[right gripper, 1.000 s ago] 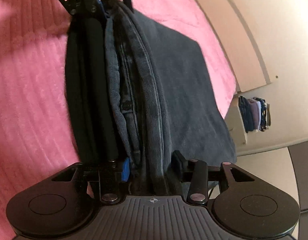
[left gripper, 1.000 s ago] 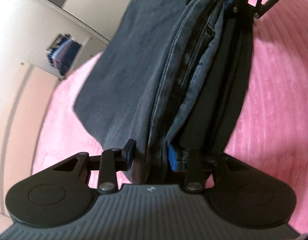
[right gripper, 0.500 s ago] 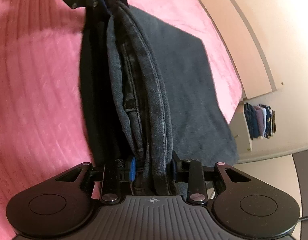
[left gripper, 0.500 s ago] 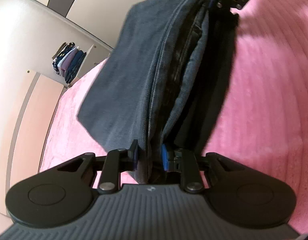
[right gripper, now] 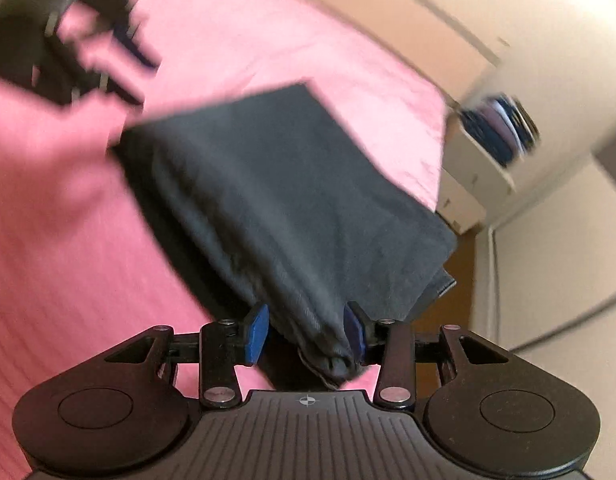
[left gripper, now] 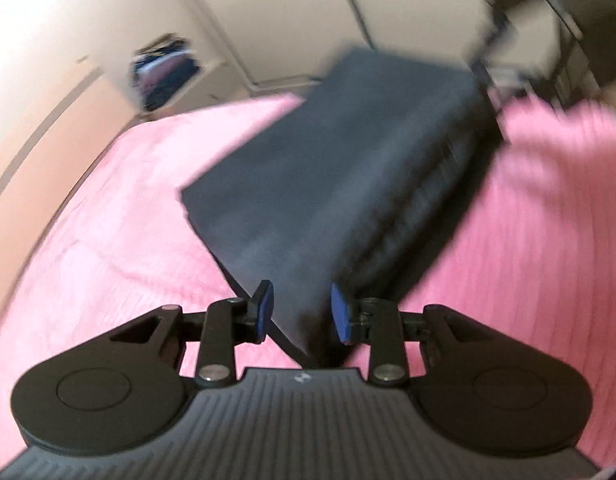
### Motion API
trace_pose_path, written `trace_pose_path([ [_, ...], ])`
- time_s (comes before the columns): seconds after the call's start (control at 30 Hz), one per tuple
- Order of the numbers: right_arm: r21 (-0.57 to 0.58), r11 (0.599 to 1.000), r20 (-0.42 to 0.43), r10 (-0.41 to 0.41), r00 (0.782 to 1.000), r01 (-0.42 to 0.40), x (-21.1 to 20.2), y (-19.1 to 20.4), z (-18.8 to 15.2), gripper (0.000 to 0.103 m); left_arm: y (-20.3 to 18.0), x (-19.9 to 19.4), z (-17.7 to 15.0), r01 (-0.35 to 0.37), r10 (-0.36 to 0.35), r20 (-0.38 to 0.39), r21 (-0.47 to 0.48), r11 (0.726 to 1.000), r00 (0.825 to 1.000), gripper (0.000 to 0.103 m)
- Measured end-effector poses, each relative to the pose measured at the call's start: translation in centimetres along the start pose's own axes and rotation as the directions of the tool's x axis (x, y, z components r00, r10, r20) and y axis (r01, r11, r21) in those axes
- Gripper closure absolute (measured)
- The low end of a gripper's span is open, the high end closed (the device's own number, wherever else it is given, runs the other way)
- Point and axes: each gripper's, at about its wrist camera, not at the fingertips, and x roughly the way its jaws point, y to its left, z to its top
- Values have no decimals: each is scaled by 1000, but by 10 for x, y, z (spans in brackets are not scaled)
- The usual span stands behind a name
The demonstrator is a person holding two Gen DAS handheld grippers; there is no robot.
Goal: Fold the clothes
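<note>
Where the pink bedspread (left gripper: 108, 240) is covered by it, a folded dark-grey garment (left gripper: 339, 184) is seen lying flat, its stacked folded edges turned toward the right side in the left wrist view. Its near corner is flanked by the blue pads of the left gripper (left gripper: 299, 312), whose jaws are held apart, while another corner (right gripper: 327, 356) is bunched between the parted jaws of the right gripper (right gripper: 304, 330), against the right pad. Folded clothes (left gripper: 164, 68) are blurred on a shelf beyond the bed.

You've got the pink ribbed bedspread (left gripper: 108, 240) underneath, cream cabinet panels (left gripper: 288, 20) at 12 o'clock, blurred shelf of stacked clothes (left gripper: 164, 68) at 10.
</note>
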Motion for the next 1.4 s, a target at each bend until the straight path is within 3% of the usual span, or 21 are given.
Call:
trace_pose_path([
  [0.1, 245, 968, -14, 54, 998, -49, 11, -22, 1, 63, 23, 16, 17, 56, -57, 1, -190, 980, 998, 76],
  [0.17, 362, 930, -61, 85, 994, -57, 35, -28, -11, 63, 23, 41, 16, 112, -128, -48, -256, 960, 991, 76],
  [0.23, 371, 927, -69, 94, 993, -62, 47, -26, -19, 63, 9, 62, 7, 145, -180, -117, -259, 955, 977, 77],
  [0.37, 359, 931, -83, 94, 992, -58, 42, -29, -10, 63, 2, 68, 5, 125, -162, -135, -250, 960, 977, 78],
  [0.47, 426, 903, -82, 99, 992, -55, 26, -34, -14, 58, 9, 58, 10, 112, -166, -160, -299, 948, 973, 78],
  [0.5, 454, 889, -80, 101, 992, -54, 21, -36, -14, 40, 9, 54, 11, 106, -163, -169, -307, 946, 972, 78],
  [0.57, 496, 866, -79, 119, 990, -64, 9, -32, -17, 22, 5, 38, 11, 89, -158, -191, -327, 941, 969, 67],
  [0.67, 550, 831, -79, 152, 985, -84, -12, -23, -20, 22, 0, 18, 9, 65, -159, -218, -384, 921, 963, 48],
  [0.8, 617, 782, -97, 187, 977, -88, -42, -14, -25, 21, -4, -16, 13, 11, -144, -236, -487, 873, 961, 23],
  [0.87, 656, 750, -113, 202, 973, -79, -58, -12, -26, 21, -6, -34, 17, -17, -132, -242, -531, 847, 961, 4],
  [0.9, 670, 739, -124, 205, 971, -71, -66, -12, -26, 19, -7, -43, 19, -32, -123, -243, -549, 835, 962, 1],
  [0.93, 678, 733, -136, 204, 969, -59, -75, -12, -25, 18, -8, -52, 22, -47, -113, -248, -561, 827, 962, 1],
  [1.0, 695, 718, -161, 203, 966, -35, -92, -11, -23, 4, -9, -67, 28, -73, -105, -264, -586, 807, 959, 1],
  [1.2, 747, 665, -171, 191, 967, 1, -138, -14, -15, 3, -13, -127, 44, -132, -56, -254, -664, 736, 966, 1],
  [1.3, 748, 664, -167, 193, 967, -3, -155, -10, -13, 0, -15, -158, 51, -145, -37, -238, -698, 701, 971, 1],
  [1.4, 746, 666, -163, 194, 967, -8, -172, -5, -11, 0, -19, -185, 57, -153, -20, -236, -693, 705, 972, 1],
])
